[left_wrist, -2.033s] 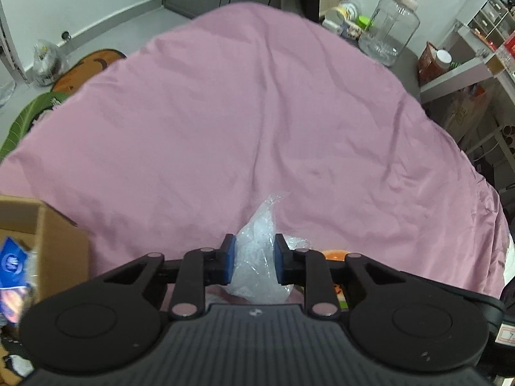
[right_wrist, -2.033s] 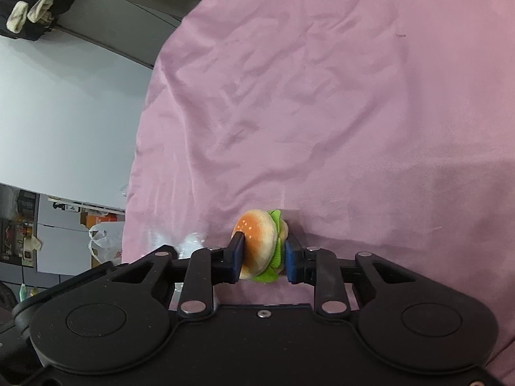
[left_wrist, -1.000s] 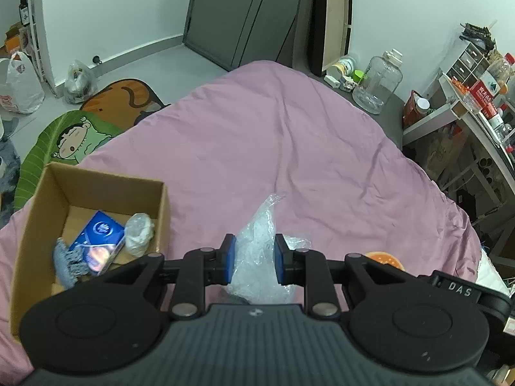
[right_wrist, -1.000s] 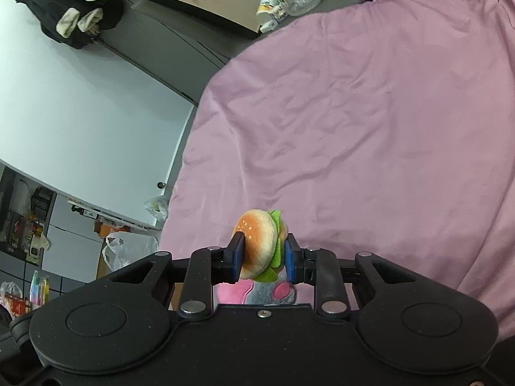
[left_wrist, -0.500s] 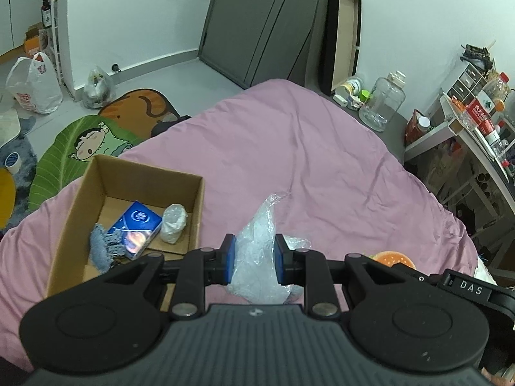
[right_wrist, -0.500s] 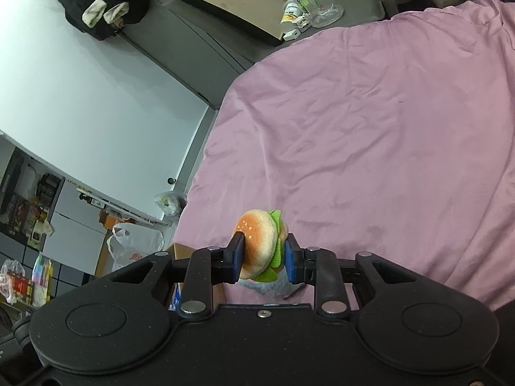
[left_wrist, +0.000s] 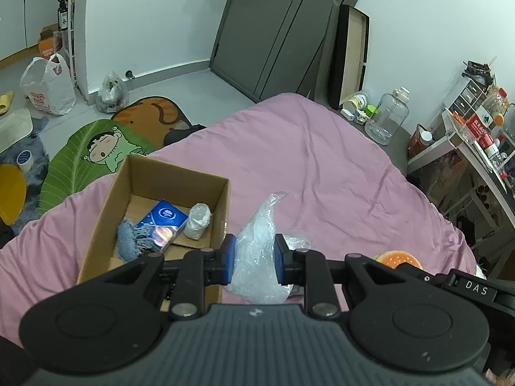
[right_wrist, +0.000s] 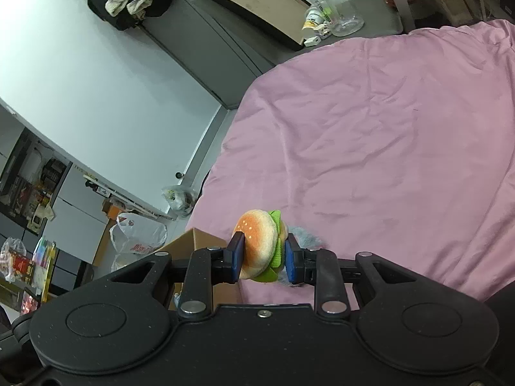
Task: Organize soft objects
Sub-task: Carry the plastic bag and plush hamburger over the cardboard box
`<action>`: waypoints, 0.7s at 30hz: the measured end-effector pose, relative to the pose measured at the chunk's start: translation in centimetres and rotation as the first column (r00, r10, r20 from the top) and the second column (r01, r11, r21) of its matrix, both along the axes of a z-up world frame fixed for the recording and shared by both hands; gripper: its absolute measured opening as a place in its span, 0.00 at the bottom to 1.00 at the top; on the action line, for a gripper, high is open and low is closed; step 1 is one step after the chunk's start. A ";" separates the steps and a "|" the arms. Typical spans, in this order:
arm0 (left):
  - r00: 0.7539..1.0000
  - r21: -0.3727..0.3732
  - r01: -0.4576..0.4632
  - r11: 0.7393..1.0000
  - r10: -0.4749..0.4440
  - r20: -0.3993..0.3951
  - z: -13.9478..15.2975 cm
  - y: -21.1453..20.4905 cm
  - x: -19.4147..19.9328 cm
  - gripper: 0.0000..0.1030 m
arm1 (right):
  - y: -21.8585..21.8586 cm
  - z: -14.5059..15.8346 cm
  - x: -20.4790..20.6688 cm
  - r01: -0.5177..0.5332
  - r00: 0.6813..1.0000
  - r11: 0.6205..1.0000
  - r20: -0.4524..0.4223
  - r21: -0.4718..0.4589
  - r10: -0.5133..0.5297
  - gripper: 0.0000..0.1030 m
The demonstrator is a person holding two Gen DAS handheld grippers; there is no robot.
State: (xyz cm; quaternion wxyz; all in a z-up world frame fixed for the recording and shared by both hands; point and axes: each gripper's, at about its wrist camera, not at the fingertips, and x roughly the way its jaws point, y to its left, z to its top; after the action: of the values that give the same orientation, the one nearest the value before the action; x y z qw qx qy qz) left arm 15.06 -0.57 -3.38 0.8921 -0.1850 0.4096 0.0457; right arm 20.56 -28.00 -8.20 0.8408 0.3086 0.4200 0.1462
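Observation:
My left gripper [left_wrist: 254, 259] is shut on a crumpled clear plastic bag [left_wrist: 257, 241] and holds it above the pink bed, just right of an open cardboard box [left_wrist: 106, 215]. The box holds a blue packet [left_wrist: 162, 223], a white soft roll [left_wrist: 198, 220] and a grey-blue cloth [left_wrist: 128, 239]. My right gripper [right_wrist: 262, 252] is shut on a plush hamburger [right_wrist: 259, 244], also seen in the left wrist view [left_wrist: 397, 259]. A corner of the box [right_wrist: 196, 239] shows below left of it. A grey-blue furry thing [right_wrist: 307, 241] lies on the bed behind the burger.
The pink bedsheet [left_wrist: 322, 167] spreads ahead. On the floor left are cartoon mats [left_wrist: 96, 154] and plastic bags [left_wrist: 48, 87]. A clear jug [left_wrist: 388, 119] and a cluttered shelf [left_wrist: 476, 141] stand at the right. Grey wardrobe doors [left_wrist: 273, 32] are at the back.
Both grippers have risen and drawn back from the bed, still holding the bag and the burger. The cardboard box has come fully into the left wrist view and its corner into the right.

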 end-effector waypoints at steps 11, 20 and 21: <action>0.999 -0.007 -0.036 0.999 0.036 0.012 0.3 2.5 -1.3 0.23 | 2.7 1.3 -0.7 -0.046 0.999 0.998 0.021 -0.030 0.047 0.25; 0.998 -0.015 -0.064 0.998 0.064 0.011 0.0 4.8 -1.8 0.23 | 5.5 1.7 -1.0 -0.087 0.996 0.994 0.027 -0.069 0.089 0.25; 0.998 -0.017 -0.068 0.998 0.068 0.011 -0.1 5.1 -1.9 0.23 | 5.8 1.8 -1.0 -0.092 0.995 0.993 0.027 -0.074 0.094 0.25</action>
State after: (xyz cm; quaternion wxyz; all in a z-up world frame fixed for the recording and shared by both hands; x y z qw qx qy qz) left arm 13.18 4.53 -3.50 0.8907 -0.2066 0.3985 0.0717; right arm 19.60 -22.17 -6.44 0.8501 0.2556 0.4260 0.1746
